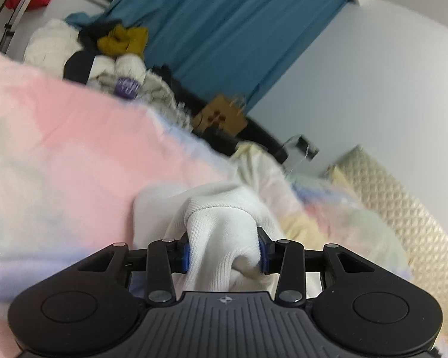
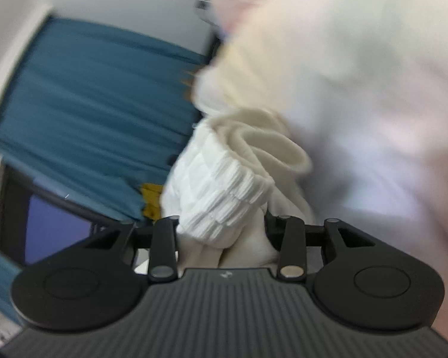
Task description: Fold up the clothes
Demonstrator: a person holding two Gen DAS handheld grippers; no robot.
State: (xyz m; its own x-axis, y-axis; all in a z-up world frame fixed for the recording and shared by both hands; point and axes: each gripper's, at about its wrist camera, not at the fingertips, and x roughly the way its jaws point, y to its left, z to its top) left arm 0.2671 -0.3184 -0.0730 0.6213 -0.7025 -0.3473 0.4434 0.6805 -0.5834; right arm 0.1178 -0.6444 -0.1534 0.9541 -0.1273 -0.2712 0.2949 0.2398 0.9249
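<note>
A pastel tie-dye sweatshirt [image 1: 74, 137], pink, cream and pale blue with white ribbed trim, fills both views. My left gripper [image 1: 224, 250] is shut on a white ribbed edge [image 1: 221, 232] of it, with the cloth bunched between the blue pads. My right gripper [image 2: 222, 232] is shut on another white ribbed cuff or hem [image 2: 221, 197] of the same sweatshirt, whose blurred body [image 2: 358, 89] hangs to the right. The right fingertips are hidden by cloth.
A heap of other clothes [image 1: 104, 56], white, dark and mustard, lies at the back left. A teal curtain [image 1: 230, 29] hangs behind it and also shows in the right wrist view [image 2: 89, 113]. A cream quilted bedspread [image 1: 403, 208] lies at the right. A brown cardboard box [image 1: 221, 116] stands behind.
</note>
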